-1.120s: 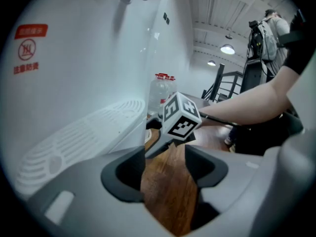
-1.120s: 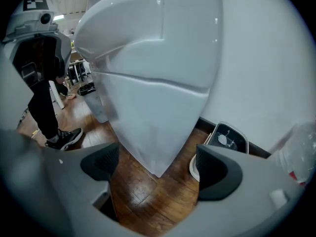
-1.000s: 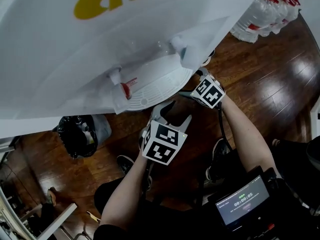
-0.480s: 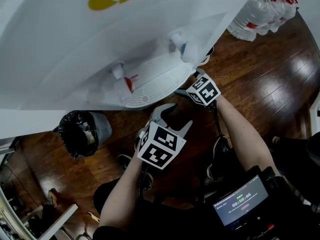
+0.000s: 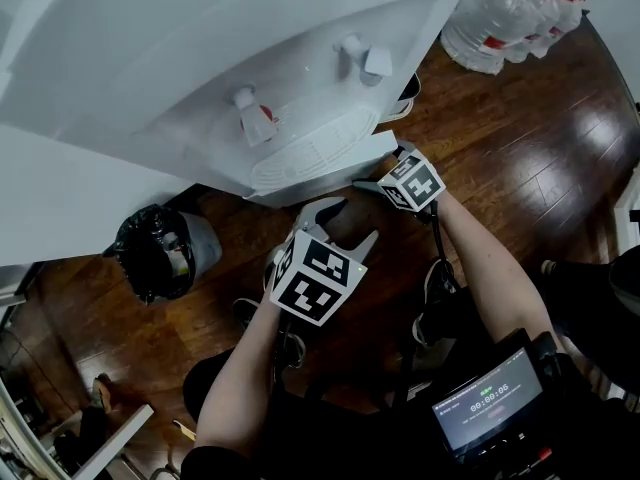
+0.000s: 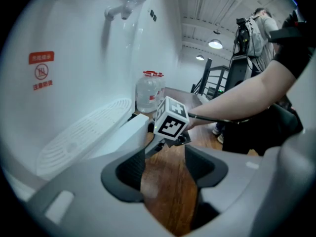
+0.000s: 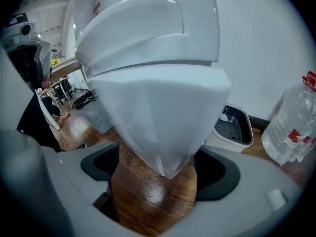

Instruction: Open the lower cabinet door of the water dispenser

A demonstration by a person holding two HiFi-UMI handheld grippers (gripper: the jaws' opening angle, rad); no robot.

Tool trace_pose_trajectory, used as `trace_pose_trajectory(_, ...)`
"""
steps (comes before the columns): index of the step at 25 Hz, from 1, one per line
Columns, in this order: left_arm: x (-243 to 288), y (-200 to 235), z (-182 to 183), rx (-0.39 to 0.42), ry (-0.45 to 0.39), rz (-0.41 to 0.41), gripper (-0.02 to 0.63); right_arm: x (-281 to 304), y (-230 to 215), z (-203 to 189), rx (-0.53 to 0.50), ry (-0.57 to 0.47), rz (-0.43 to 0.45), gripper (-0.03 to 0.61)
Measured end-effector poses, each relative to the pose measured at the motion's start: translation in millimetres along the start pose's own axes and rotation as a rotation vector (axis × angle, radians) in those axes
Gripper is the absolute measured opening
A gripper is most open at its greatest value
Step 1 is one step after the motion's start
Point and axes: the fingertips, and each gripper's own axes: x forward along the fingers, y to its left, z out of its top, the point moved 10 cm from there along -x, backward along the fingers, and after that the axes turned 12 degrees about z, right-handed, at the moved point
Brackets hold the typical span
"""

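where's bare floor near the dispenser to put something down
Bare wood floor lies between the water bottles and the right gripper, and between the bin and the left gripper. It is crowded directly in front of the dispenser, where both grippers sit.

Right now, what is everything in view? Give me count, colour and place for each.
water dispenser: one, white, fills the top of the head view
taps: two, white, above the drip tray
drip tray: one, white, slotted, on the dispenser's front
warning label: one, red, on the dispenser's front
water bottles: a few, clear with red caps, on the floor at upper right
bin: one, grey with a black bag, on the floor at left
tray box: one, white with a dark inside, on the floor beside the dispenser
floor: dark brown wood
screen device: one, black, lower right
left gripper: grey, jaws apart, empty
right gripper: grey, jaws apart around the dispenser's lower corner
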Motion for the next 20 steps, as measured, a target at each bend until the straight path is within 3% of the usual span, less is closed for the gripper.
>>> trace_pose_trajectory(10, -15.0, -27.0, -18.6, 0.015, 0.014, -0.015, 0.272, -15.3, 33.6, -27.5, 0.067, 0.002, 0.020, 0.477)
trace_pose_trajectory(20, -32.4, -34.1, -51.1, -0.003, 0.051, 0.046, 0.272, -23.9, 70.3, -55.9, 0.101, -0.003, 0.036, 0.477)
